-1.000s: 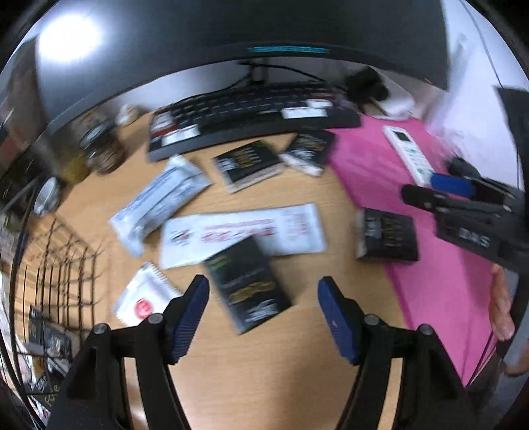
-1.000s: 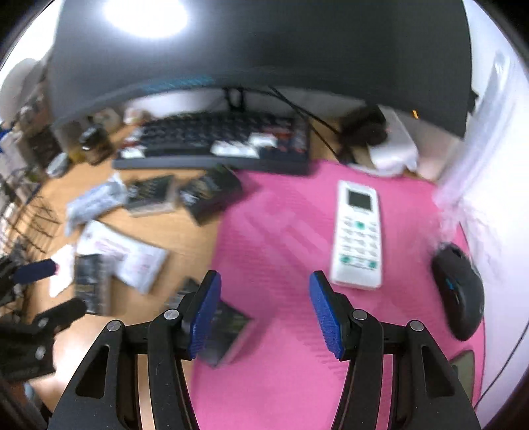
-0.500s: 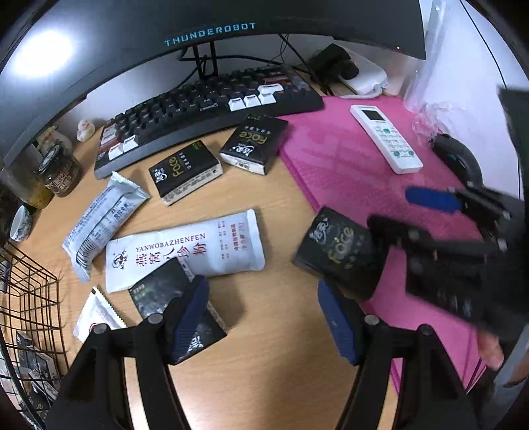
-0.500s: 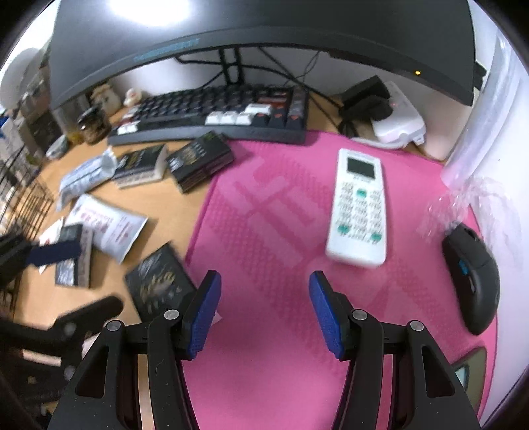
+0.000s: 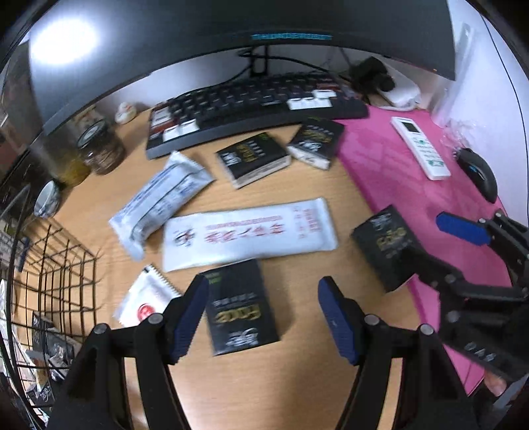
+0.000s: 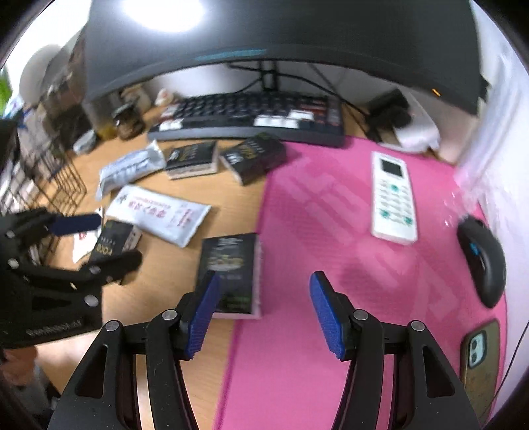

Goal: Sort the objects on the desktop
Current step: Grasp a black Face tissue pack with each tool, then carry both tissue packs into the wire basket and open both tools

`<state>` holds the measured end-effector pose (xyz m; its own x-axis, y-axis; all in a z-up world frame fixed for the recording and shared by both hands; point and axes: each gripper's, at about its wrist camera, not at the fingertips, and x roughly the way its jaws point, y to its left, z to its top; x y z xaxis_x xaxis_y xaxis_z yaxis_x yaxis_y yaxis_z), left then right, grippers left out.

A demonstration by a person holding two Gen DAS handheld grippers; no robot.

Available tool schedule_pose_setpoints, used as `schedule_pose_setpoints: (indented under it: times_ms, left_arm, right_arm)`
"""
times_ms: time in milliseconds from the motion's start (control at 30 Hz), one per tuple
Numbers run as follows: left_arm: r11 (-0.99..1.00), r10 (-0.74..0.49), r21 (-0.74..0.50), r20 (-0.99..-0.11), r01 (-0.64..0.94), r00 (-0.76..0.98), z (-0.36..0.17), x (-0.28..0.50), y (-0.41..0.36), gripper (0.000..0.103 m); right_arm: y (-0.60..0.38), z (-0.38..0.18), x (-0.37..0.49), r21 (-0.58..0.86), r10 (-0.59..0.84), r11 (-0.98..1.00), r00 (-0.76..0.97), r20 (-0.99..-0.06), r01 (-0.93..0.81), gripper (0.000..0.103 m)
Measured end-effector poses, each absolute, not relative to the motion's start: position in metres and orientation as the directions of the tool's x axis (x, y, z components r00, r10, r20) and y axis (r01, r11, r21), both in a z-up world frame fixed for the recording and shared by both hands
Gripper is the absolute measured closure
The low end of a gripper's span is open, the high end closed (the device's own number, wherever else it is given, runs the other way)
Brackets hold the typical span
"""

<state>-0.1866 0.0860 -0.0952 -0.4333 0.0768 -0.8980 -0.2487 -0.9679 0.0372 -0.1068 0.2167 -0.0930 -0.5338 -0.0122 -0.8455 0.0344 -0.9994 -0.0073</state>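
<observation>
My left gripper is open above a black tissue pack on the wooden desk; the pack lies between its fingers, untouched. My right gripper is open, just right of a second black pack at the edge of the pink mat. That pack also shows in the left wrist view. Two more black packs lie before the keyboard. White sachets lie left of centre.
A wire basket holding packs stands at the left. A keyboard and monitor are at the back, jars at back left. A remote, mouse and phone lie on the mat.
The left gripper has shifted right, so the black pack now sits between its fingers. The right gripper has moved left and down, beside the pack at the mat's edge.
</observation>
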Motion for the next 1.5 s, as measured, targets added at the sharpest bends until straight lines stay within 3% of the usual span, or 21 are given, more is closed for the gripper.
schedule_pose_setpoints:
  times_ms: [500,567,700,833,1167,1500]
  left_arm:
    - [-0.973,0.05,0.049,-0.911,-0.228,-0.409,-0.118,-0.192,0.068,0.03]
    - [-0.972,0.055,0.045,-0.912,-0.231,-0.406,-0.119,-0.192,0.068,0.033]
    - [-0.969,0.067,0.034,-0.919,-0.245,-0.389,-0.123,-0.191,0.071,0.05]
    - [-0.967,0.064,0.042,-0.915,-0.252,-0.399,-0.118,-0.188,0.071,0.05]
    - [-0.968,0.108,0.03,-0.845,-0.248,-0.524,-0.051,-0.147,0.055,0.051]
    - [-0.997,0.01,0.043,-0.764,-0.067,-0.645,0.017,-0.098,-0.045,0.051]
  right_arm:
    - [0.201,-0.115,-0.125,-0.021,0.007,-1.0,-0.498,-0.867,0.023,0.049]
    - [0.201,-0.115,-0.125,-0.028,0.015,-0.999,-0.499,-0.866,0.018,0.056]
    - [0.202,-0.114,-0.124,-0.007,0.001,-1.0,-0.496,-0.868,0.01,0.056]
    - [0.203,-0.112,-0.122,0.008,-0.01,-1.0,-0.494,-0.869,0.007,0.056]
    - [0.184,-0.055,-0.094,0.035,-0.047,-0.999,-0.581,-0.812,0.032,0.056]
    - [0.061,0.018,-0.076,0.077,-0.263,-0.95,-0.637,-0.725,0.304,0.056]
